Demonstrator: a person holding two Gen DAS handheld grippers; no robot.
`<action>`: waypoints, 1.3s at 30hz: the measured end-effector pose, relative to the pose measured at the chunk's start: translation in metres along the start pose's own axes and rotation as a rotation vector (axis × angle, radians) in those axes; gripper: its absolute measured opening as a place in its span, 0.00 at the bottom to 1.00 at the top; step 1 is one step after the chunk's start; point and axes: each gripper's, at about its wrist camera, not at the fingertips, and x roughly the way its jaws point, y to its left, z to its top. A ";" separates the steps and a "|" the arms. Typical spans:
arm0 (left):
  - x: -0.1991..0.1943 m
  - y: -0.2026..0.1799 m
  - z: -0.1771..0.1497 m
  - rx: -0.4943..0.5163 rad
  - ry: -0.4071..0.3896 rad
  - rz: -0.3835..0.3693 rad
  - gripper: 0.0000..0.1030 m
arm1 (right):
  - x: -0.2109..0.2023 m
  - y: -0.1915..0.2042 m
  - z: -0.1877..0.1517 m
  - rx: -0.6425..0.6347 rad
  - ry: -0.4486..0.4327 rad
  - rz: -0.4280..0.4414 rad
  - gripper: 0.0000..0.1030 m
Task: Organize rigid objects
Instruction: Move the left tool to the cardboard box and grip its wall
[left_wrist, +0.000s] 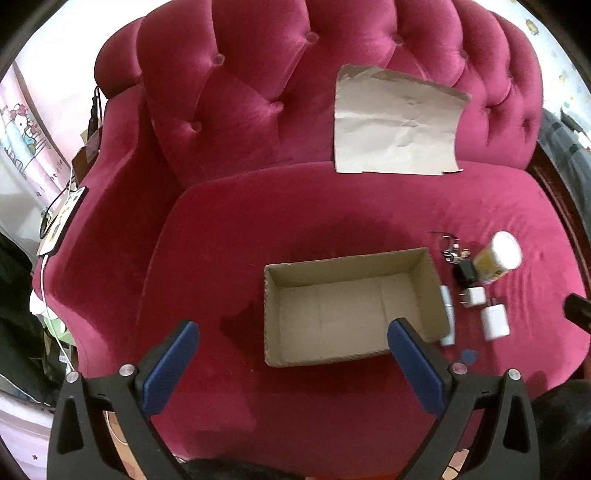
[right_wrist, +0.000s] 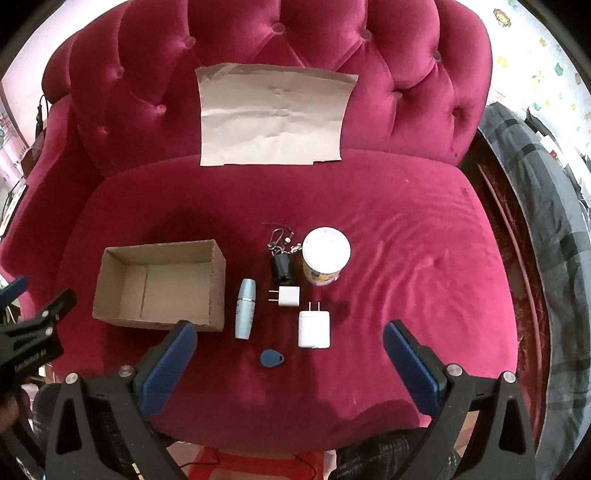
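In the left wrist view, one open brown cardboard box (left_wrist: 351, 306) lay on the crimson velvet armchair seat (left_wrist: 332, 206), straight ahead of the left claw (left_wrist: 293, 341), its long side running across the view. The claw hovered above the seat's front edge, its blue-padded fingers (left_wrist: 170, 365) spread wide and gripping nothing; the right fingertip overlapped the box's near right corner in the picture. Ahead and to the right of the claw lay two white plug chargers (left_wrist: 495, 321), one pale blue tube (left_wrist: 447, 317) just beside the box's right wall, one white-lidded yellow jar (left_wrist: 498, 256), one black key fob with a bunch of keys (left_wrist: 461, 266) and one small blue tag (left_wrist: 468, 356).

In the right wrist view, the right claw (right_wrist: 290, 341) was also spread wide and empty, held low over the seat front. The same single box (right_wrist: 162, 284) sat ahead to its left. Between the fingers and just ahead lay the blue teardrop tag (right_wrist: 271, 357); the tube (right_wrist: 244, 308) lay lengthwise away from the claw. The larger charger (right_wrist: 314, 328) pointed its prongs away, the smaller charger (right_wrist: 288, 296) pointed its prongs left. The jar (right_wrist: 325, 256) stood upright farthest off, the fob (right_wrist: 281, 266) beside it. One crumpled tan paper sheet (right_wrist: 273, 118) leaned on the backrest.
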 end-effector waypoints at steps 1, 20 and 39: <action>0.006 0.002 0.000 -0.001 0.004 0.005 1.00 | 0.005 0.000 0.000 -0.002 0.004 -0.005 1.00; 0.118 0.028 -0.007 0.021 0.063 0.058 1.00 | 0.081 -0.007 -0.003 -0.005 0.057 -0.031 1.00; 0.171 0.049 -0.023 0.000 0.114 0.007 0.98 | 0.133 -0.014 -0.019 -0.003 0.089 -0.037 1.00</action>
